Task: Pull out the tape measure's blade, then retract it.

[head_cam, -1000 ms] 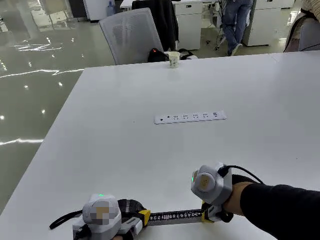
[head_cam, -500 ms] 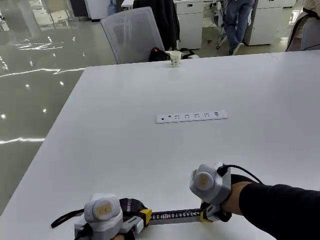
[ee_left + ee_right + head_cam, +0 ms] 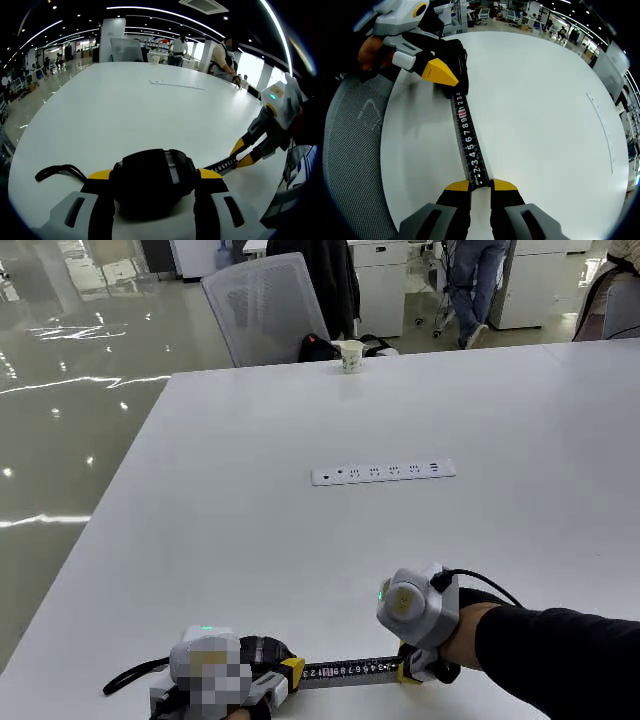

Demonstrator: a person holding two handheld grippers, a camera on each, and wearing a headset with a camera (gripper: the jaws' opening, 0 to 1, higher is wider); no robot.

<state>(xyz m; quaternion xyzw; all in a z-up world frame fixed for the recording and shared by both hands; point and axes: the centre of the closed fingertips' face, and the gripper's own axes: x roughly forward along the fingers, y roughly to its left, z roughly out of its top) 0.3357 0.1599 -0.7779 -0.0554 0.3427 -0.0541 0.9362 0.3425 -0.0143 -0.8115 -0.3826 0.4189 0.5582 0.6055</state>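
Right tool (image 3: 481, 185) first: its two yellow-tipped jaws are pinched together on the end of the blade (image 3: 468, 140), hook end tucked right between them, a firm-looking nip low on the bench (image 3: 250, 520). Follow that blade to the left and a short run of printed scale lies flat on the white surface, straight as you like, leading into the black tape measure case (image 3: 456, 50). The left tool (image 3: 155, 175) has that case clamped between its jaws, sitting at the near left edge of the bench, and the black strap (image 3: 55, 172) trails off to the left. So where do we stand? The blade is out, but only a modest stretch shows between the two tools, which are near each other, so I'd call the pull begun rather than finished. The retraction is all to come. Farther off, a power strip (image 3: 383, 473) lies mid-bench, well apart from the action, and a paper cup (image 3: 348, 357) stands at the far edge.
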